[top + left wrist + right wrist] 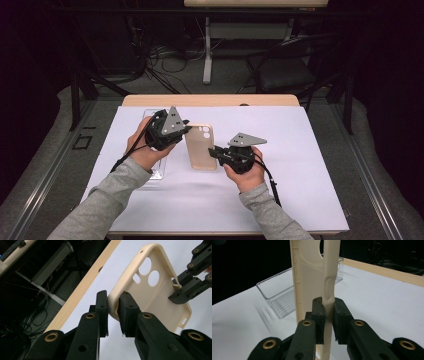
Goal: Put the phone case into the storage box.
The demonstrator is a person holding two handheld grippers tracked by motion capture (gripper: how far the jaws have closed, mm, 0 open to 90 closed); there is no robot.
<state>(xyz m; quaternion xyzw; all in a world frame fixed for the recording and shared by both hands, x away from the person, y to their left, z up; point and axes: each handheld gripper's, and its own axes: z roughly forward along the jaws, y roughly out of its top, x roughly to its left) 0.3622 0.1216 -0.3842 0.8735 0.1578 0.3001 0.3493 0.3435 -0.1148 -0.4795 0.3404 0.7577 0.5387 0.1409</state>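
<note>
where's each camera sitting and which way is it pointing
High view: above the person's side, facing forward and down on the table; shows both sleeved forearms, left tongs and right tongs gripping the cream phone case.
Left gripper view: rides the left tongs, looking along their jaws at the case's edge; the right tongs show farther off.
Right gripper view: rides the right tongs, looking along the case's side wall towards a clear tray.
Shared: all three show the case.
</note>
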